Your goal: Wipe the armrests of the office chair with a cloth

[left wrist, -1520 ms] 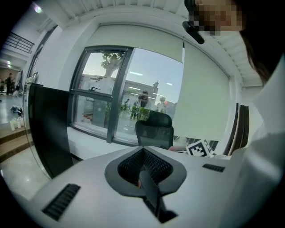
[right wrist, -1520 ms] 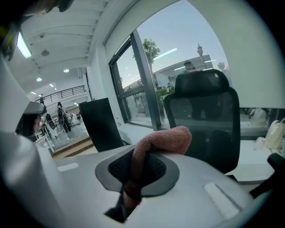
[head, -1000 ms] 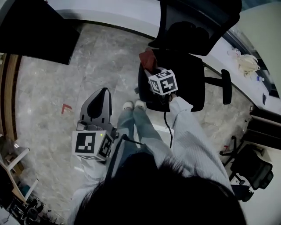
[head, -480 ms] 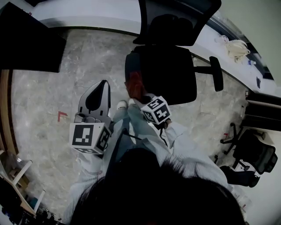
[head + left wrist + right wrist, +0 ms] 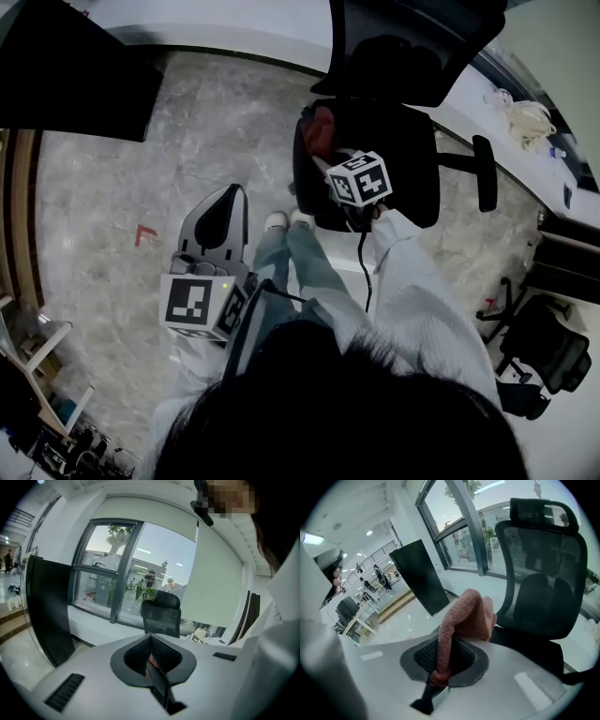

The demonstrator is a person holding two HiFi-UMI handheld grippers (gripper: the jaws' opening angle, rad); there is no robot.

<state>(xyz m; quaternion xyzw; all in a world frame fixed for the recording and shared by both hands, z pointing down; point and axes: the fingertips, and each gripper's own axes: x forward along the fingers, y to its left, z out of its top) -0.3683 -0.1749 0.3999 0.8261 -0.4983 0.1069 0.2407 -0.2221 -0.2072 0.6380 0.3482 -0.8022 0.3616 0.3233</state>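
A black office chair [image 5: 403, 164] stands in front of me, its right armrest [image 5: 486, 173] sticking out bare. A red knitted cloth [image 5: 319, 131] lies on the chair's left side, covering the left armrest. My right gripper [image 5: 330, 155] is shut on the cloth [image 5: 464, 618], which bunches out past the jaws toward the mesh chair back [image 5: 543, 569]. My left gripper [image 5: 223, 208] hangs shut over the marble floor, left of the chair and apart from it. In the left gripper view the chair [image 5: 161, 613] shows far off beyond the shut left gripper [image 5: 152, 656].
A black panel [image 5: 75, 75] stands at the upper left beside a white window ledge [image 5: 234, 33]. A pale bag [image 5: 525, 120] sits on the ledge at right. Another dark chair [image 5: 544, 347] is at the lower right. A person's shoes [image 5: 286, 222] are near the chair's front.
Half a second ago my right gripper and the cloth were drawn back near the chair's front edge; now they have gone forward again along the left side. The left gripper stays still.
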